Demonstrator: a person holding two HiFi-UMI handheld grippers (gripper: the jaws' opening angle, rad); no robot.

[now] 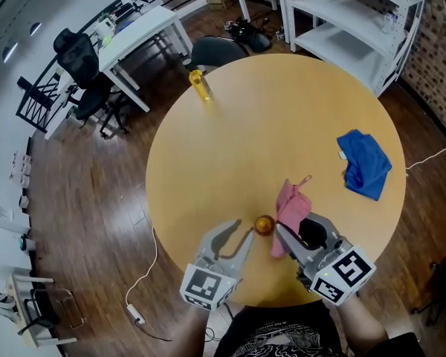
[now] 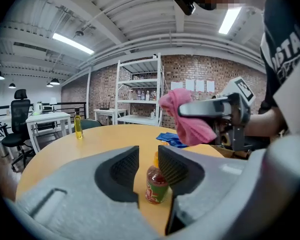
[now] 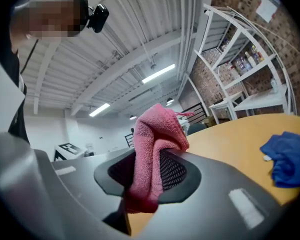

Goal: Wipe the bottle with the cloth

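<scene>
A small bottle with an orange cap and a red and green label stands upright near the front edge of the round wooden table. My left gripper is open, and the bottle stands just ahead of its tips, seen in the gap between the jaws with neither pad touching it. My right gripper is shut on a pink cloth, which hangs bunched between its pads. The cloth hovers just right of the bottle, slightly above it.
A yellow bottle stands at the table's far left edge. A crumpled blue cloth lies on the right side. White shelves, a white desk and a black office chair stand beyond the table.
</scene>
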